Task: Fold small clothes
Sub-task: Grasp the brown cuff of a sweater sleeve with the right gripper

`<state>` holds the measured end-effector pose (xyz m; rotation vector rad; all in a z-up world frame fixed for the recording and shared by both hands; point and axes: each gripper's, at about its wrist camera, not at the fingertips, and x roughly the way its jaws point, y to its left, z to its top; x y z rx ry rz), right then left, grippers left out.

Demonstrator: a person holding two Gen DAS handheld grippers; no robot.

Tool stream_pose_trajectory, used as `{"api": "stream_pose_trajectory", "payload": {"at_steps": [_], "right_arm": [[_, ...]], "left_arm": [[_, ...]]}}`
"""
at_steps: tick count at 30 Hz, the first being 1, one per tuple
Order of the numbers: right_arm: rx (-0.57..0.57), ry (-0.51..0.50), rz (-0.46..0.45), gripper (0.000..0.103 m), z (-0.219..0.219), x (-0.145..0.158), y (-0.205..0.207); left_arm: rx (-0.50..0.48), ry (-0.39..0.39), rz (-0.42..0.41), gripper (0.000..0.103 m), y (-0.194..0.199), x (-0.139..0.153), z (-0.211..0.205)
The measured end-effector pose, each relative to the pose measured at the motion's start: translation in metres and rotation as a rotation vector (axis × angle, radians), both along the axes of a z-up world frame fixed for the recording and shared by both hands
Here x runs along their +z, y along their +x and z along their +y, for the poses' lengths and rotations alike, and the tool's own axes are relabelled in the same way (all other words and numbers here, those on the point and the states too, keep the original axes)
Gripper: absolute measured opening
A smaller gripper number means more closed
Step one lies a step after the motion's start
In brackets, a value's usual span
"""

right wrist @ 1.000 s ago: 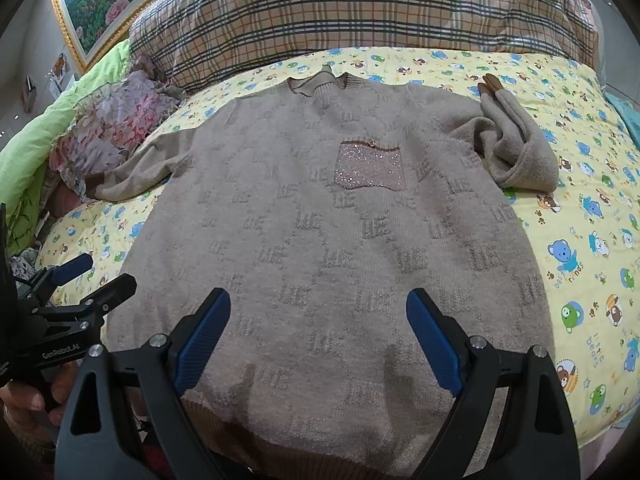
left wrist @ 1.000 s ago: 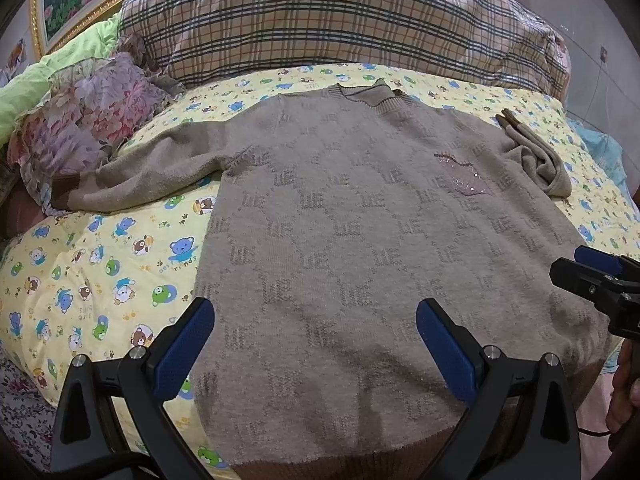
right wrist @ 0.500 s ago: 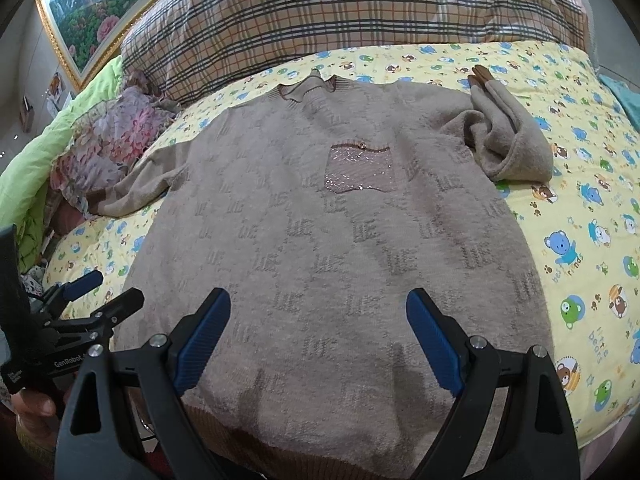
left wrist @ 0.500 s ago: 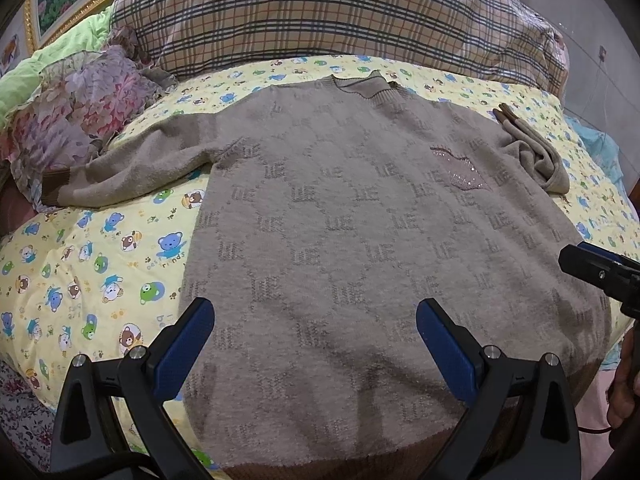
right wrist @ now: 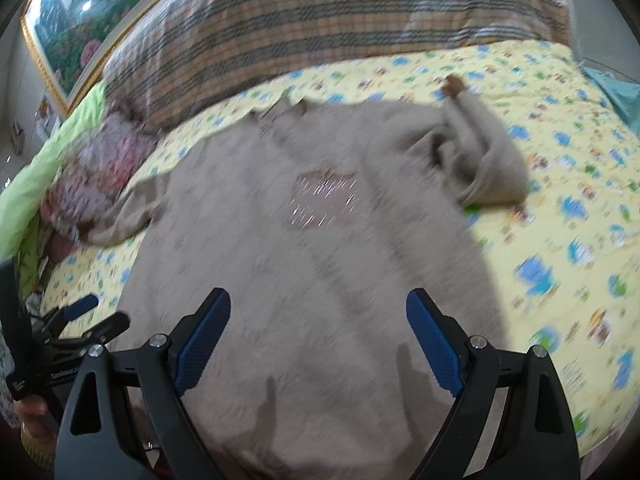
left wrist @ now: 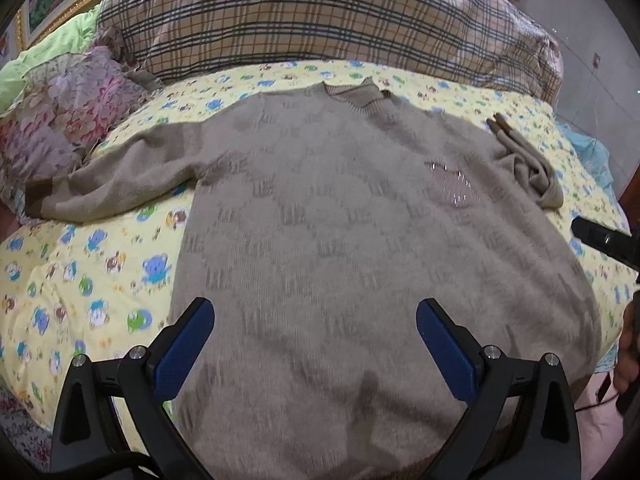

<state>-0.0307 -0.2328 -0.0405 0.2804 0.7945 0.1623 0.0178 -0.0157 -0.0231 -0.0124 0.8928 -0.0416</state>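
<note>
A beige knitted sweater (left wrist: pixel 340 220) lies flat, front up, on the bed, collar at the far end. It also shows in the right wrist view (right wrist: pixel 312 264), blurred. Its left sleeve (left wrist: pixel 120 184) stretches out to the left; its right sleeve (right wrist: pixel 480 168) is bunched up beside the body. My left gripper (left wrist: pixel 314 344) is open and empty above the sweater's hem. My right gripper (right wrist: pixel 318 332) is open and empty above the lower body of the sweater. The right gripper's tip shows at the right edge of the left wrist view (left wrist: pixel 600 238).
A yellow cartoon-print sheet (left wrist: pixel 80 280) covers the bed. A plaid pillow (left wrist: pixel 300 16) lies along the far end. A floral cloth (left wrist: pixel 68 108) and a green blanket (right wrist: pixel 44 164) sit at the far left. A framed picture (right wrist: pixel 76 20) hangs behind.
Both grippers have moved forward and up over the sweater, staying open. The right wrist view has swung toward the bunched right sleeve and is now blurred by motion.
</note>
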Motion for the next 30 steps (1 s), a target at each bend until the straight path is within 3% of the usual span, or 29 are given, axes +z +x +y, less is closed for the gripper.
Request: {"api": "stream_pose_trajectory", "payload": {"at_steps": [2,6,13,15,24,25,26,27,30], "right_arm": [[-0.024,0.014,-0.017,0.088,-0.020,0.010,0.012],[-0.089,-0.028,-0.035,0.072,-0.054,0.027,0.038],[-0.195,-0.087,-0.001,0.055,-0.114,0.040,0.111],[-0.212,-0.113,0.037,0.043,-0.128,0.036,0.141],[-0.190,-0.219,0.196,0.041,-0.146,-0.005,0.226],[-0.200,-0.215,0.213,0.035,-0.151,-0.009,0.230],[-0.203,-0.190,0.226,0.010,-0.158,-0.013,0.232],[-0.210,-0.139,0.233,0.009,-0.168,-0.016,0.231],[-0.255,-0.131,0.152,0.008,-0.181,0.006,0.215]], "left_arm": [[0.004,-0.005,-0.008,0.101,0.009,0.003,0.002],[0.015,-0.016,-0.015,0.101,0.035,0.010,0.009],[0.032,-0.014,0.017,0.101,0.095,0.010,0.017],[0.038,-0.013,0.026,0.101,0.110,0.008,0.018],[0.049,-0.028,0.060,0.101,0.166,-0.007,0.020],[0.053,-0.027,0.069,0.101,0.171,-0.010,0.020],[0.056,-0.032,0.075,0.101,0.173,-0.013,0.022],[0.059,-0.041,0.075,0.101,0.174,-0.016,0.025],[0.073,-0.072,0.090,0.101,0.173,-0.025,0.032]]}}
